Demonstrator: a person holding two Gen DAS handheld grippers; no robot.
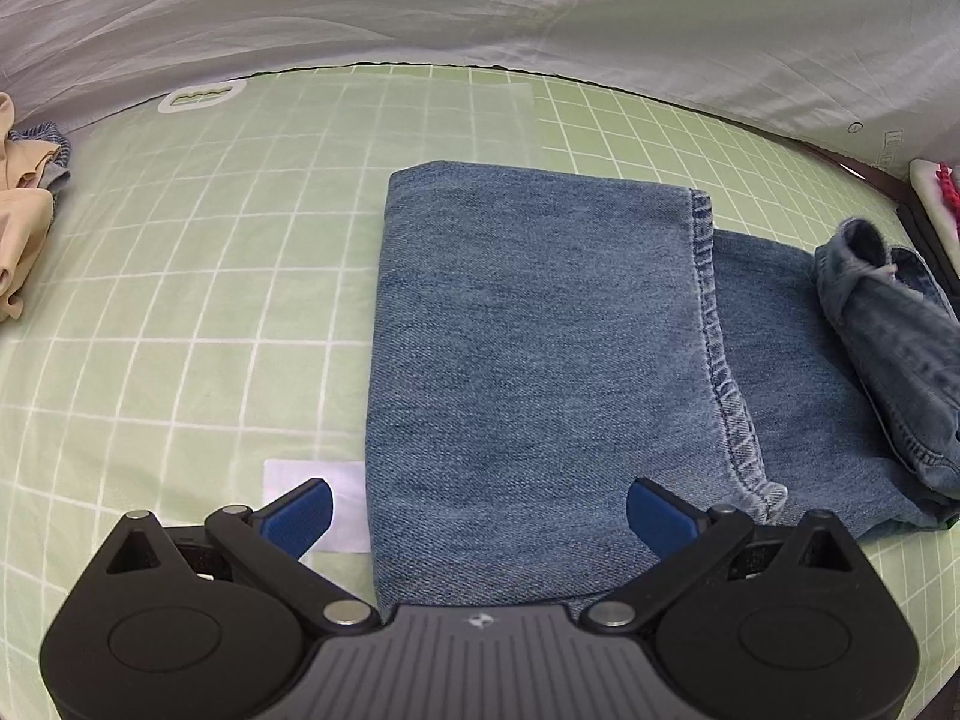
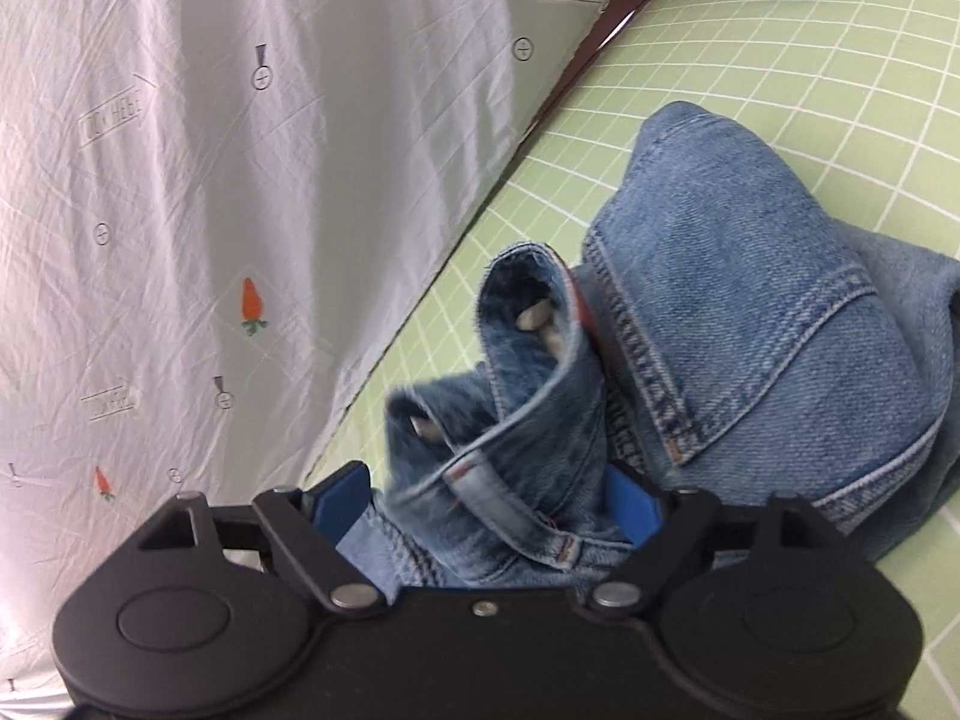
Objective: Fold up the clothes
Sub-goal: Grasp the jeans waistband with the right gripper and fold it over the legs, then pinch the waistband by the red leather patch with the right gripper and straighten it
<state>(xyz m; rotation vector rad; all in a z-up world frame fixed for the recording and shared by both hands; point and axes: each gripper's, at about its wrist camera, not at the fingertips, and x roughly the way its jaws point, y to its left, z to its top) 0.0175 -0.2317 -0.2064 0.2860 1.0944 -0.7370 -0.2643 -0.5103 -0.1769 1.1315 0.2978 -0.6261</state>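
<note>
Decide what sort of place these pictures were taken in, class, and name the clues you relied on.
Probably a bedroom, on a bed: the jeans lie on a green checked sheet, a carrot-printed white cloth hangs behind, and more clothes sit at the edge.

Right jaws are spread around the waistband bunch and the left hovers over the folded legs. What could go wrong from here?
1. The waistband bunch sits between the right gripper pads; pulling away could snag it and drag the jeans.
2. The left gripper hangs open above the folded legs, so nothing pins them.
</note>
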